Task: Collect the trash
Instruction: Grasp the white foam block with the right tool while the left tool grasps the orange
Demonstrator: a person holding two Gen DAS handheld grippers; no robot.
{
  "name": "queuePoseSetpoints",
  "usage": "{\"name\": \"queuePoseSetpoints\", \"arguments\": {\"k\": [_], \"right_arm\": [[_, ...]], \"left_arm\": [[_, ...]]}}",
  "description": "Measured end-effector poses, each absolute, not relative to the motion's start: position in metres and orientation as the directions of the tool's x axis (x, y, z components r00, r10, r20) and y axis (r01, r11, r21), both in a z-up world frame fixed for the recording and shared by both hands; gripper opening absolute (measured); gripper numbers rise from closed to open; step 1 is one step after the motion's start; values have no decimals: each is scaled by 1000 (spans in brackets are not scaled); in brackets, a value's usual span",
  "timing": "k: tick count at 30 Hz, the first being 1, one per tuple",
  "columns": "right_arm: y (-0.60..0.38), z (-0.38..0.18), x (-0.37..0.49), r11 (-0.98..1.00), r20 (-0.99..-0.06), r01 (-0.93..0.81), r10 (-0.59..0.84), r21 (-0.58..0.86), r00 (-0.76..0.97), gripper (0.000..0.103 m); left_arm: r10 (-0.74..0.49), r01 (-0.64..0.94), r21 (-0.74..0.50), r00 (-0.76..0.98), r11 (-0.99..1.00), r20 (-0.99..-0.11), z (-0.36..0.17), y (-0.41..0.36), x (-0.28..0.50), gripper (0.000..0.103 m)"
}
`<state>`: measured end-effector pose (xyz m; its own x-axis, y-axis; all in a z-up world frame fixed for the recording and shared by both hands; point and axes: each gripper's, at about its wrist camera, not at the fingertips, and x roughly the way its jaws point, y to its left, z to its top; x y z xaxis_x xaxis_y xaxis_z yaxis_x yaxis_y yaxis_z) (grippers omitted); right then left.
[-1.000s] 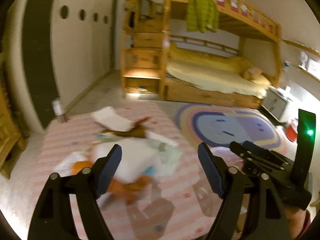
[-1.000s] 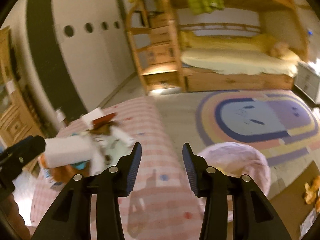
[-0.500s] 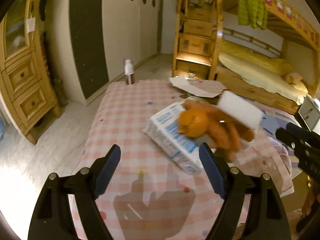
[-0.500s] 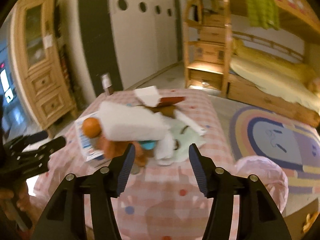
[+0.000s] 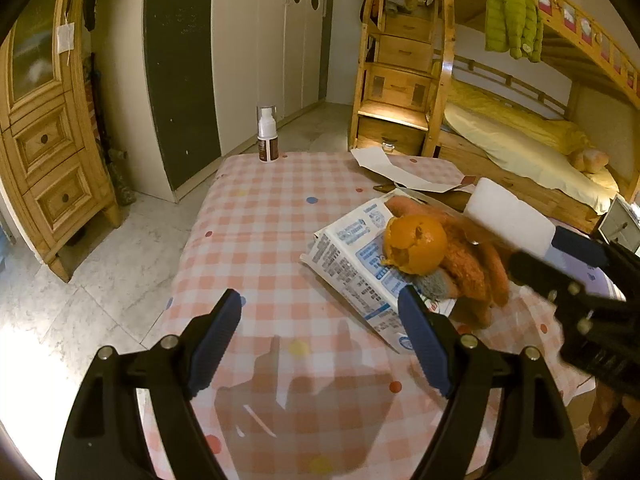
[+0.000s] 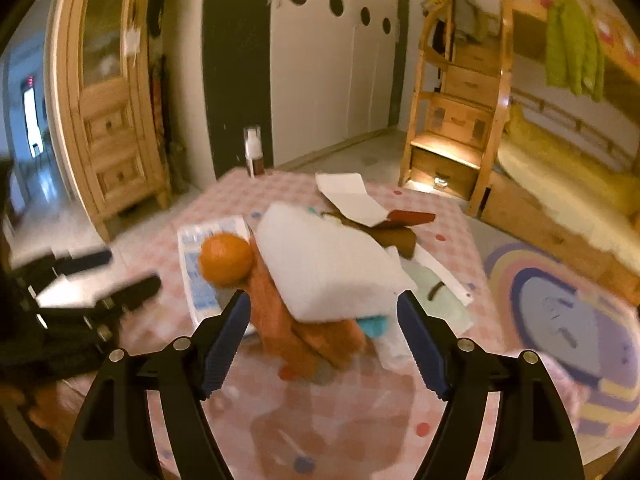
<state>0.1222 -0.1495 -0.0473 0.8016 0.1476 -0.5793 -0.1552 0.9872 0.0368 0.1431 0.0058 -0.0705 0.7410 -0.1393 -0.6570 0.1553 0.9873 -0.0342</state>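
Note:
A pile of trash lies on a table with a pink checked cloth (image 5: 260, 240). It holds a flattened white-and-blue carton (image 5: 352, 264), an orange peel (image 5: 416, 242), an orange-brown furry rag (image 5: 476, 264), a white foam block (image 5: 508, 216) and white paper (image 5: 384, 164). My left gripper (image 5: 322, 344) is open and empty, just left of the carton. My right gripper (image 6: 322, 344) is open, its jaws either side of the foam block (image 6: 324, 268) and rag (image 6: 304, 328), not gripping. The peel (image 6: 226, 260) and carton (image 6: 200, 256) lie to its left.
A small pump bottle (image 5: 267, 134) stands at the table's far edge. A wooden cabinet (image 5: 44, 136) is on the left, a bunk bed (image 5: 500, 120) with stair drawers at the back right. A rainbow rug (image 6: 568, 312) and a pink bag (image 6: 560, 384) are on the floor to the right.
Both views have swung left from the bed and rug onto the table. Both grippers came closer to the pile; the right one now frames the foam block. Both stayed open.

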Motion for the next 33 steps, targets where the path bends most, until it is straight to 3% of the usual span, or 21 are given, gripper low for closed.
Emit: {"name": "queuePoseSetpoints", "arguments": {"k": [4,6,9,14,20,26,30,33], "right_arm": [[-155,-42,122,986,-553,-136,164,93,817,73],[-157,-44,125,986,-565,-126,168,113,808,66],[-162,-50,132,980,-599,-123,193,156,777,43],[-167,-46,124,971,-574,-144,229,191,786,28],[-182,-21,90,987,-425,-113,151,114,892,28],[-207,-28,87,997,-464,-10,42,70,885,29],[-220,-30,84,997,-471,19,21,80,882,30],[-226,-32,85,995,-476,25,22,94,879,30]], "left_arm": [[-147,166,-33,743,986,-653,-69,3,144,78],[-152,174,-31,742,984,-653,-69,0,144,78],[-154,180,-28,740,983,-654,-69,-2,143,78],[-159,184,-29,743,982,-650,-68,-3,141,78],[-215,224,-65,750,972,-626,-62,-6,137,78],[-275,299,-68,733,952,-622,-59,-32,150,77],[-277,306,-70,710,949,-647,-65,-45,165,62],[-274,299,-81,687,951,-673,-71,-49,175,56]]}}
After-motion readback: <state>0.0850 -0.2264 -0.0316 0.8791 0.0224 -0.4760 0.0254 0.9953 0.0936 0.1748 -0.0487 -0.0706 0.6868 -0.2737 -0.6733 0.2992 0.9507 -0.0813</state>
